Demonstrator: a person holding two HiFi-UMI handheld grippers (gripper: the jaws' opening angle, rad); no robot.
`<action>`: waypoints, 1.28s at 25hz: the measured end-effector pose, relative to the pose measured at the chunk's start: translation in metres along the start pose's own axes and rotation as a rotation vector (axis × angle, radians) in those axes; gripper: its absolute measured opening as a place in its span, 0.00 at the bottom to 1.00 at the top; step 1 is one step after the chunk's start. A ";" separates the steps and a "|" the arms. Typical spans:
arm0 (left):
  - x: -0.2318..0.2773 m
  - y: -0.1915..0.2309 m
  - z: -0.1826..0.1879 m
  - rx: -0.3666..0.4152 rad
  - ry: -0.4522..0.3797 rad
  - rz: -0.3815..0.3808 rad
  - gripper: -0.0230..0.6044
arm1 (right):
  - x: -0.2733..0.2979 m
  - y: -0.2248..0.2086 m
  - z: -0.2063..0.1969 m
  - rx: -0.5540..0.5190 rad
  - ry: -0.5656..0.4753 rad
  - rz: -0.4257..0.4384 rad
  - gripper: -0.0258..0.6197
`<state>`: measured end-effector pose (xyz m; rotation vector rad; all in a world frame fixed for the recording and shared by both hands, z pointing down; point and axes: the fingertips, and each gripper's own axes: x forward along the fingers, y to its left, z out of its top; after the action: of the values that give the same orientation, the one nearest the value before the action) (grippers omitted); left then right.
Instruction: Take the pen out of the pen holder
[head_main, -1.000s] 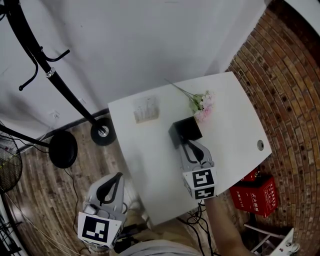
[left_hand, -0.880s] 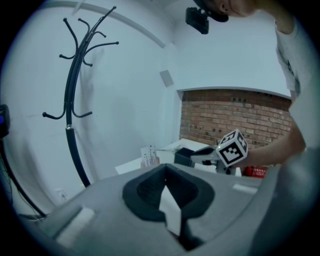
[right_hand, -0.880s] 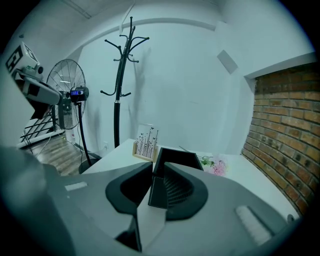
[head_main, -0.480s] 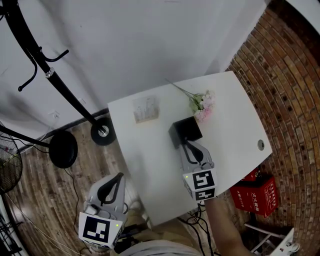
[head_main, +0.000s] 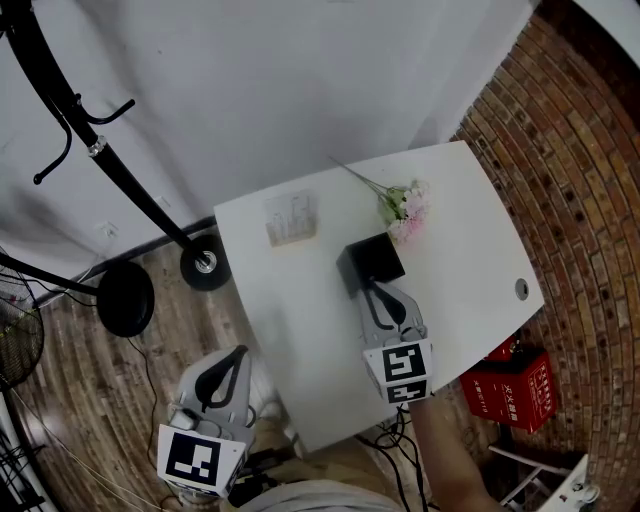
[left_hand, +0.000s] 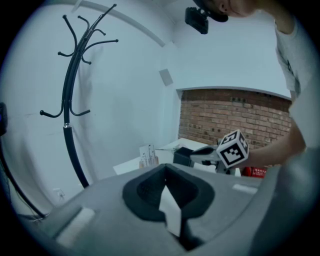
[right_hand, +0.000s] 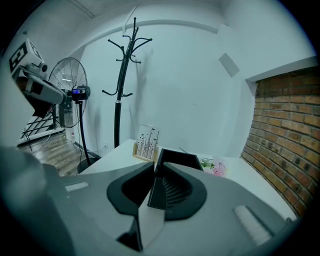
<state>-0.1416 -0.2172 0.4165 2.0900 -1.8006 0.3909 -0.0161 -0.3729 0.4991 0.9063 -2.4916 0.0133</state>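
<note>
The pen holder (head_main: 372, 260) is a matte black, square-edged box on the smooth white table (head_main: 470, 230). I can't make out a pen in it, or which way one points. My right gripper (head_main: 373, 286) has its jaws pressed together, tips at the holder's near rim. Pink flowers (head_main: 405, 213) lie just beyond the holder. My left gripper (head_main: 236, 352) hangs well apart from the holder, off the table, clenched on nothing.

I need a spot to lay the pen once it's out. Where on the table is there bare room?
Widest bare patch: the table's left side, between the card stand and the near edge. Another lies right, between the flowers and the cable hole. Crowded: the middle, where the right gripper sits by the black pen holder.
</note>
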 end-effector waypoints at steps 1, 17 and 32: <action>0.000 0.000 0.000 -0.001 -0.001 -0.001 0.03 | 0.000 0.000 0.000 -0.003 -0.001 -0.001 0.12; 0.001 -0.001 0.001 0.000 -0.002 -0.005 0.02 | 0.001 0.000 0.004 -0.044 -0.007 -0.012 0.12; 0.004 0.002 0.000 -0.002 0.000 -0.008 0.02 | 0.003 0.000 0.007 -0.151 -0.003 -0.016 0.10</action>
<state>-0.1426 -0.2208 0.4186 2.0948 -1.7914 0.3869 -0.0211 -0.3763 0.4948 0.8636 -2.4498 -0.1790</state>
